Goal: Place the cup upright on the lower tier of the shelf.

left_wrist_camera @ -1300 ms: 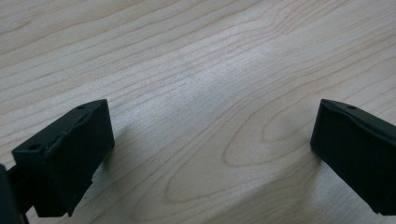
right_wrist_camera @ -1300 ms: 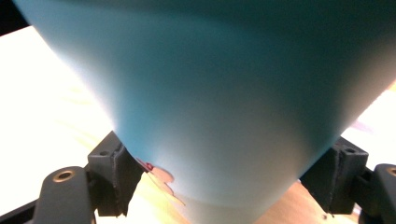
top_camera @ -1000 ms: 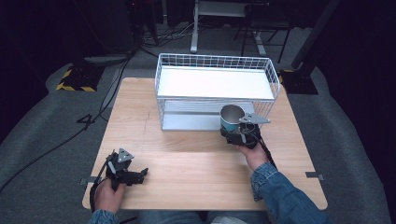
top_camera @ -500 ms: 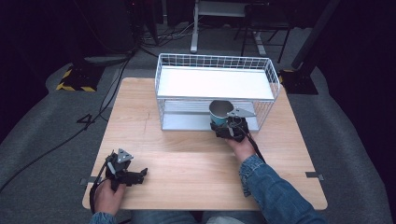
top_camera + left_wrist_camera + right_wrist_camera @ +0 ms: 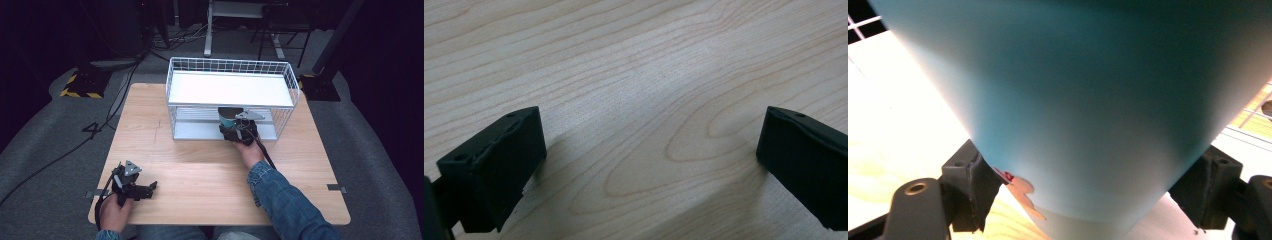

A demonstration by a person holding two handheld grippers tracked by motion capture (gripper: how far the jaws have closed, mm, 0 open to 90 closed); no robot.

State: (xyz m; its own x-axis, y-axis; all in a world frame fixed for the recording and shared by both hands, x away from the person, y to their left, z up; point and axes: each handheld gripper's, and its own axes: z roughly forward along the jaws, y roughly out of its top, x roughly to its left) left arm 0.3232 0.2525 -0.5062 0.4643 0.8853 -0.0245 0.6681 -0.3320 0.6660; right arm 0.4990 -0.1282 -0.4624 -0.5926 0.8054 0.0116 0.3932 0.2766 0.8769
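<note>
Right tongs gripping teal cup, wooden table

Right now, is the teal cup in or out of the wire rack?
Partly in. The teal cup, held by the right gripper, sits at the open front of the wire rack, under its upper shelf.

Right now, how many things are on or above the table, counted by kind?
Grippers: 2, left gripper and right gripper
Teal cups: 1, the cup
White wire racks: 1, the rack
Total: 4
</note>
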